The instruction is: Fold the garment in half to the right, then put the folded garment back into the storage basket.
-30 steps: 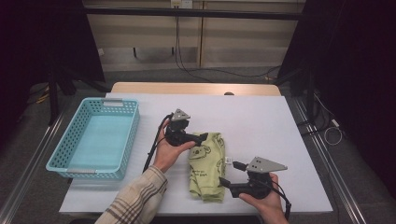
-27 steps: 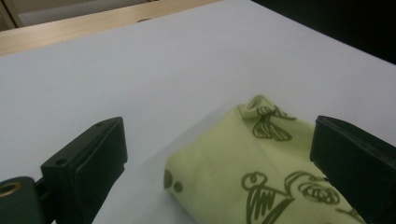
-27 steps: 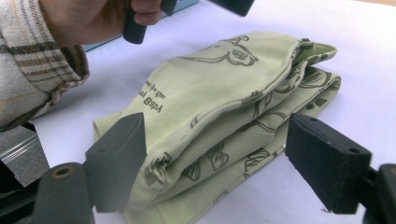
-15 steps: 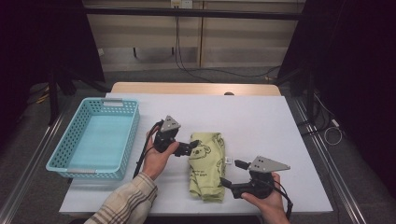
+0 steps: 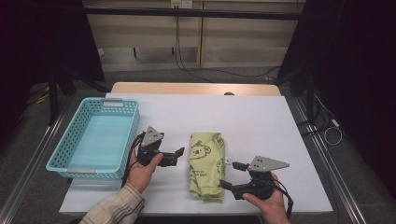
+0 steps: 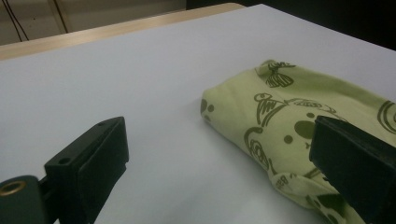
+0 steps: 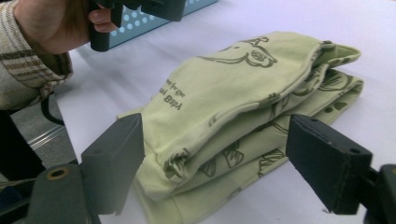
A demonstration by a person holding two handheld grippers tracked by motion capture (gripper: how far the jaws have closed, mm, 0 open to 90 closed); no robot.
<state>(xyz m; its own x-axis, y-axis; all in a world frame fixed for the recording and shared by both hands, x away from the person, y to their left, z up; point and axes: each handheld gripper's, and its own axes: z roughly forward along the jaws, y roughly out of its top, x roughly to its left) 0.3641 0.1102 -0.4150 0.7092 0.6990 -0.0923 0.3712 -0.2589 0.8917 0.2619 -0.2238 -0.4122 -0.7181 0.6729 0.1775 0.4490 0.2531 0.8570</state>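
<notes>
A folded light green garment [image 5: 206, 165] with dark animal prints lies on the white table [image 5: 252, 121], near its front edge. My left gripper [image 5: 177, 156] stands open just left of the garment, jaws pointing toward it, apart from the cloth. In the left gripper view the garment [image 6: 299, 116] lies ahead and to the right, with bare table between the jaws of the left gripper [image 6: 219, 130]. My right gripper [image 5: 231, 175] is open at the garment's near right corner. In the right gripper view the folded stack [image 7: 243, 107] sits between the wide jaws of the right gripper [image 7: 215, 126], which do not press on it.
A turquoise plastic basket [image 5: 133, 130] stands empty at the table's left side, close behind my left hand; its wall [image 7: 140, 23] also appears in the right gripper view. A plaid sleeve [image 7: 28, 70] reaches in from the left there. The table's far half lies open.
My left gripper has moved left and toward the near edge, off the garment's upper left part, and now stands beside it. The right gripper has stayed in place.
</notes>
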